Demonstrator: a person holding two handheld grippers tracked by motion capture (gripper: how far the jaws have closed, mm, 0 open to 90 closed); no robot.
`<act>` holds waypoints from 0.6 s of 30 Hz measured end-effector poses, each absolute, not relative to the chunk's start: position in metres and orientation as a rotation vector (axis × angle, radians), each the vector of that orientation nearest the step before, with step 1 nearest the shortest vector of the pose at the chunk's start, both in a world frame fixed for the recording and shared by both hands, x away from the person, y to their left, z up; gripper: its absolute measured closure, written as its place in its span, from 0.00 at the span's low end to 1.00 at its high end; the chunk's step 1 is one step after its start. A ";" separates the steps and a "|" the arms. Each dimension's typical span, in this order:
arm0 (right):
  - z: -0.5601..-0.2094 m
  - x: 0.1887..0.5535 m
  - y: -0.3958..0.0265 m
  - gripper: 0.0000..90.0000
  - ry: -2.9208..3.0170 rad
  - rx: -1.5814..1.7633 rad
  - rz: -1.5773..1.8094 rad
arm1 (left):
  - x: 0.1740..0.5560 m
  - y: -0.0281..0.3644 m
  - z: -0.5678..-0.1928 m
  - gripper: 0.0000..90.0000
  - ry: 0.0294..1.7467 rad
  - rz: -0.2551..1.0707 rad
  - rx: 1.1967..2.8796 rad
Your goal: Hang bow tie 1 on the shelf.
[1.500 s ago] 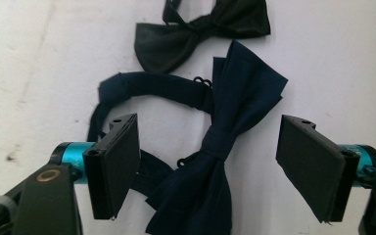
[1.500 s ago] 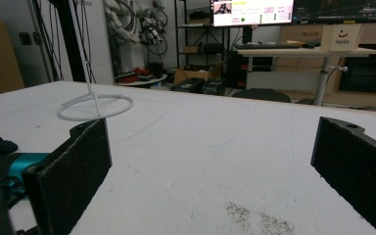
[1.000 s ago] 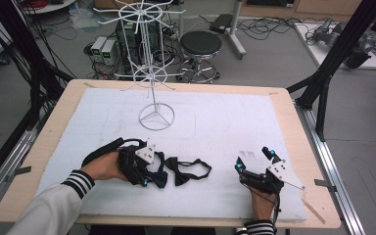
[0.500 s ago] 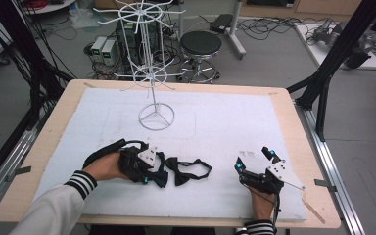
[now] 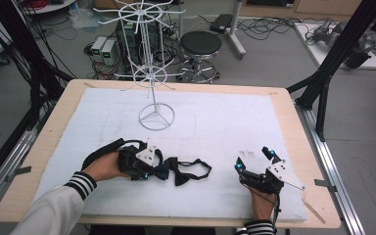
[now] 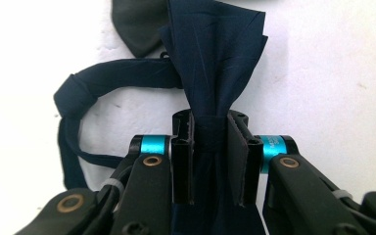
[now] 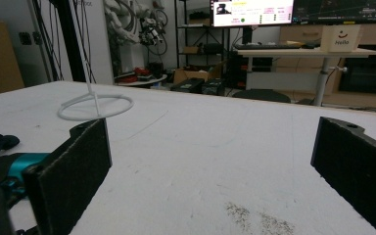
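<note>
Navy cloth of a bow tie (image 6: 215, 58) sits pinched at its centre knot between the fingers (image 6: 183, 156) of the left gripper (image 5: 144, 169); the jaws have just been closing and now press on the knot from both sides. One wing fans out beyond the fingertips, and the neck strap (image 6: 93, 93) loops off to one side of them, lying on the white surface (image 5: 235, 127).

Right gripper (image 5: 257, 164) rests on the surface well apart from the tie, fingers (image 7: 73, 171) spread wide, nothing between them.

Step in hand, as judged: secure the tie for a lift, likely toward the white wire rack (image 5: 152, 73) standing beyond the left fingers. To do it well:
- keep the pinch on the knot, not the wings, so the cloth does not slide out;
- lift straight up first so the strap clears the surface before travelling;
- watch that the trailing strap loop does not snag the rack's base ring.

View notes: left gripper view gives the grip itself, knot seated deep between the pads. High view gives layout instead: tie, rack and both hands, with the strap loop (image 5: 196, 169) stretching toward the right gripper. Right gripper view shows the rack's base ring (image 7: 95, 105) ahead of its open fingers.
</note>
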State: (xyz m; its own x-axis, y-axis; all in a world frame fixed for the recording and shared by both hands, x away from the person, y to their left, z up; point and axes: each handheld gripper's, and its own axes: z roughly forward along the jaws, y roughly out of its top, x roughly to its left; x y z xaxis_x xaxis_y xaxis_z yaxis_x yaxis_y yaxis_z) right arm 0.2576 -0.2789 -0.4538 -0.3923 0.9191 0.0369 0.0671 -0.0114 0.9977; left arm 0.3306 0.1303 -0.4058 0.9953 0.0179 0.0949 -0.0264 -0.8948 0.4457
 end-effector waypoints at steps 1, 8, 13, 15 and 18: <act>-0.454 0.258 -0.279 0.01 1.541 1.056 1.491 | 0.330 0.131 -0.405 0.82 0.014 0.131 2.664; -0.454 0.257 -0.278 0.01 1.541 1.057 1.493 | 0.331 0.142 -0.401 0.82 0.102 0.130 2.579; -0.454 0.258 -0.279 0.01 1.538 1.050 1.490 | 0.333 0.149 -0.400 0.82 0.168 0.129 2.518; -0.454 0.258 -0.279 0.01 1.538 1.050 1.490 | 0.333 0.152 -0.398 0.82 0.182 0.142 2.495; -0.454 0.258 -0.279 0.01 1.538 1.050 1.490 | 0.334 0.157 -0.392 0.82 0.218 0.141 2.439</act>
